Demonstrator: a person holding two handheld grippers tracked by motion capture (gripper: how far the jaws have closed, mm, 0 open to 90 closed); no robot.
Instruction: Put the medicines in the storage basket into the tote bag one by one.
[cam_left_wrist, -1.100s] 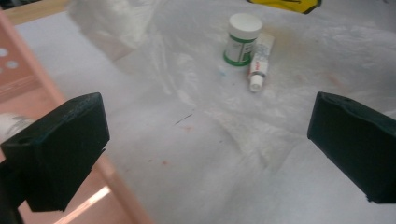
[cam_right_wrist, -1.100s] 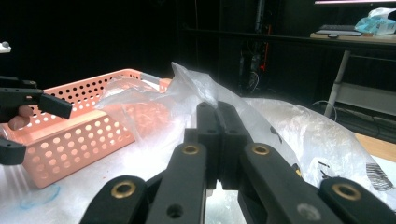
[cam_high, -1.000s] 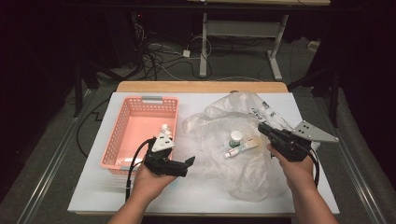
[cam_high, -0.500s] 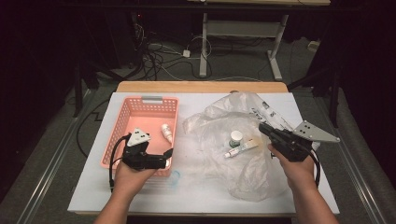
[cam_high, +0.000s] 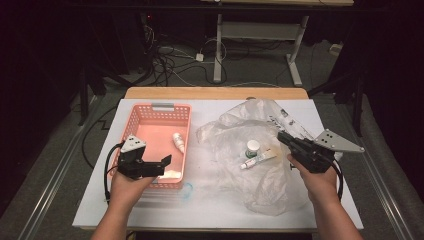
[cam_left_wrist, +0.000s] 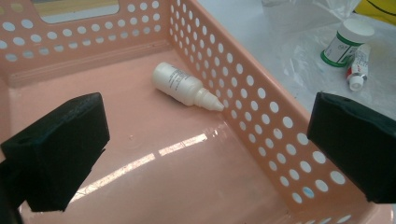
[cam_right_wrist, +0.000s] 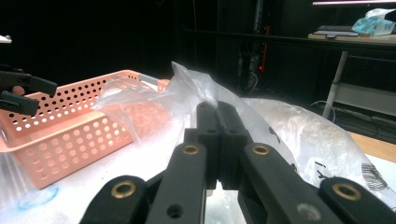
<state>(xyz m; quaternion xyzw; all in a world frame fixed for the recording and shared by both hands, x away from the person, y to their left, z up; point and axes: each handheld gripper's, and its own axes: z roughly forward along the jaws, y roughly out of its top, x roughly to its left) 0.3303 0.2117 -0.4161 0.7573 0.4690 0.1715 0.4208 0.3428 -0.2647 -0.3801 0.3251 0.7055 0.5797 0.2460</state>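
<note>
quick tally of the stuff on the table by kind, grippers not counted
pink perforated plastic basket: 1
white dropper bottle lying in the basket: 1
clear crumpled plastic bag: 1
white-capped jar with green label: 1
small white tube with red end: 1
total: 5

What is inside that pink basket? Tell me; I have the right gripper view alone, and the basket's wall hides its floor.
Observer: One small white dropper bottle lies on its side on the floor of the basket, close to the wall that faces the bag.
Operator: Report the left hand-held gripper.
Observer: The left hand-held gripper is open and holds nothing. It is over the basket's near end.
Operator: Now list what is on the plastic bag.
Observer: A white-capped jar and a tube sit side by side on the plastic bag, outside the basket.
</note>
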